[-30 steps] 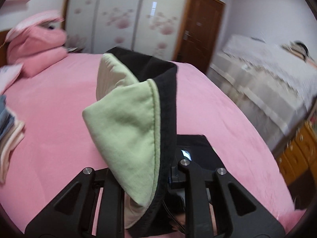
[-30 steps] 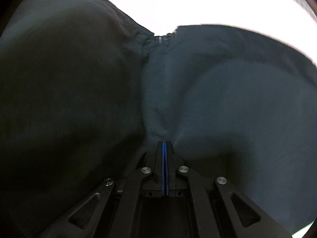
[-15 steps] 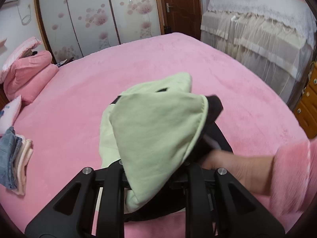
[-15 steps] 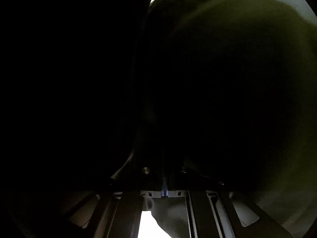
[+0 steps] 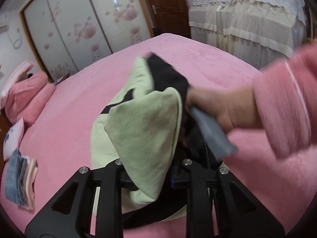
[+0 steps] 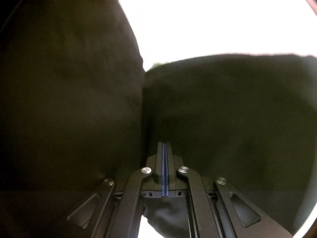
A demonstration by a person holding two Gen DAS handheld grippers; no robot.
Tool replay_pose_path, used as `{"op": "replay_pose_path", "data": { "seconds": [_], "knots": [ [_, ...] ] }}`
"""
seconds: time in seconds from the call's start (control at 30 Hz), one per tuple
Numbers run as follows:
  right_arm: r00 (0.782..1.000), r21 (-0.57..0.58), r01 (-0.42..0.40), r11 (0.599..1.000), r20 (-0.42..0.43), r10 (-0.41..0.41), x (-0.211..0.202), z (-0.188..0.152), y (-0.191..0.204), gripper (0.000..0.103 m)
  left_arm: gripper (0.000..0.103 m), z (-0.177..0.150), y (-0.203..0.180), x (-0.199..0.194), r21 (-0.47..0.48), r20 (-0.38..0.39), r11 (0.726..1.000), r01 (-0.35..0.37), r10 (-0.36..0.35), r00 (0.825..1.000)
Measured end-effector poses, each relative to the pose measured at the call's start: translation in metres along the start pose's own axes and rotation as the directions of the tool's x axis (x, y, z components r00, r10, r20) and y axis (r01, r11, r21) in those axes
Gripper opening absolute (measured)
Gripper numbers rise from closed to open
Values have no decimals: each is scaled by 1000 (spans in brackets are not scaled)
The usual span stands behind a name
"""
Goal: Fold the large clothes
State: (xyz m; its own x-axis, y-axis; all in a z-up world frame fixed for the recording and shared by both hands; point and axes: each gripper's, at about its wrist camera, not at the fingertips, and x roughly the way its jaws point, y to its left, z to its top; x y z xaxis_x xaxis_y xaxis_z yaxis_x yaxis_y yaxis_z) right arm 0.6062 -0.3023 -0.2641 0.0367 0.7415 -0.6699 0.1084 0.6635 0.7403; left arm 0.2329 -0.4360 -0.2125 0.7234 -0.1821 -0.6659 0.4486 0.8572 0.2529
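One garment (image 5: 144, 130), black with green lining, is hanging bunched above the pink bed (image 5: 79, 103). Two grippers are gripping it: left gripper (image 5: 147, 170) and right gripper (image 6: 164, 148), jaws pinching cloth.

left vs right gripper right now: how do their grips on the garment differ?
The left gripper has a thick bunch of the garment, green lining outward, between fingers that stand apart; the right gripper has its fingers pressed flat together on thin black fabric. The left view still shows the pink bed; the right view is mostly blocked by dark cloth. Both hold the same garment, lifted.
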Motion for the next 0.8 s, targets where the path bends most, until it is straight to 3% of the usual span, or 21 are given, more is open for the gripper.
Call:
{"op": "replay_pose_path", "data": {
  "seconds": [0.2, 0.27, 0.37, 0.5, 0.6, 0.63, 0.8],
  "knots": [
    [990, 0, 33, 999, 136, -32, -62, 22, -11, 0, 19, 6, -47, 30, 64, -31, 997, 39, -37, 999],
    [988, 1, 76, 997, 137, -76, -81, 22, -19, 0, 21, 5, -60, 35, 88, -30, 995, 51, -49, 998],
    [976, -33, 170, 985, 144, -163, -102, 9, -26, 0, 26, -2, -89, 42, 132, -65, 985, 110, -102, 993],
    [966, 2, 198, 980, 170, -196, -129, -16, -41, 1, 27, -17, -136, 38, 260, -96, 953, 153, -133, 987],
    [975, -6, 177, 984, 135, -175, -129, -20, -53, 1, 30, -19, -149, 31, 240, -120, 954, 181, -156, 981],
    [978, -14, 171, 985, 124, -169, -130, -5, -55, 2, 30, -18, -152, 29, 219, -134, 957, 192, -166, 977],
    [997, 2, 78, 997, 31, -78, -132, -97, -57, 9, 31, -19, -133, 18, 86, -214, 975, 203, -181, 960]
  ]
}}
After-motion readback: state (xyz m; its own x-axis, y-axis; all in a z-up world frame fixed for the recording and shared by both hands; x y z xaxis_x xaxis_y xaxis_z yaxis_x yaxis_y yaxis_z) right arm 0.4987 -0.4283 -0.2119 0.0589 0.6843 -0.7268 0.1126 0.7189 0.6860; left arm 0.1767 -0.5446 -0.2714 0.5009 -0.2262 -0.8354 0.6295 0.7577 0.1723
